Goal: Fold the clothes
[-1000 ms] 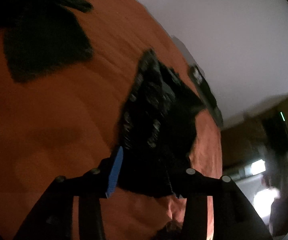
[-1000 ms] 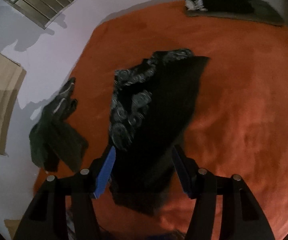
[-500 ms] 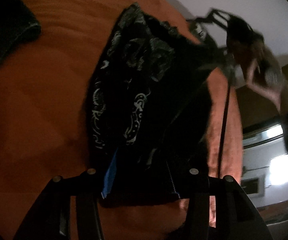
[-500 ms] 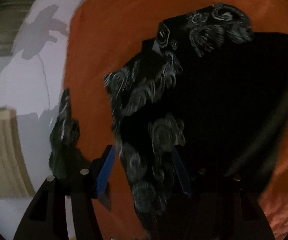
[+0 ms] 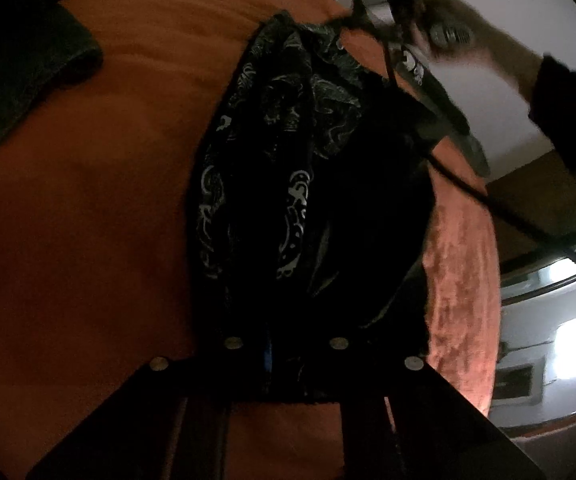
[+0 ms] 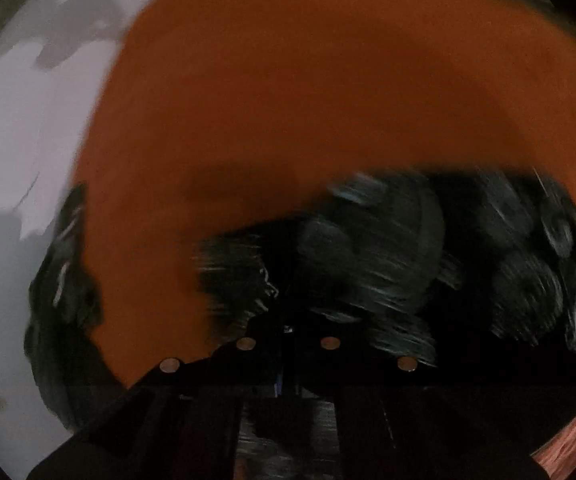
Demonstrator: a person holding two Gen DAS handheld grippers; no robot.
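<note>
Two grippers are pinching the same black patterned garment [image 5: 288, 184], which is lying spread on the orange bed cover [image 5: 87, 200]; in the left wrist view the left gripper [image 5: 283, 344] is sitting at the near hem with its fingers drawn together on the cloth, a thin blue strip of pad showing between them; the fabric is bunching up just ahead of the fingers and running away from the camera in a long dark band, its pale swirl print showing on the left half and plain black on the right half; the garment's right edge is lying close to the edge of the bed.

Nearest the right wrist camera, the right gripper [image 6: 288, 340] is likewise pressed together on the garment [image 6: 408, 264], with folds of printed cloth heaped just beyond and to the right of its fingertips; this view is heavily motion-blurred, so the exact point of grip cannot be told; bare orange cover [image 6: 328, 100] is filling the middle and far part of that view.

Farther out, at the garment's far end in the left view, the person's right hand [image 5: 484, 36] is appearing blurred above the bed edge, with a dark cable [image 5: 488, 200] trailing down from it; a second dark garment [image 5: 19, 76] is lying apart on the cover at far left; another dark piece of clothing [image 6: 59, 300] is hanging at the bed's left edge in the right view, against a pale floor [image 6: 15, 140].
</note>
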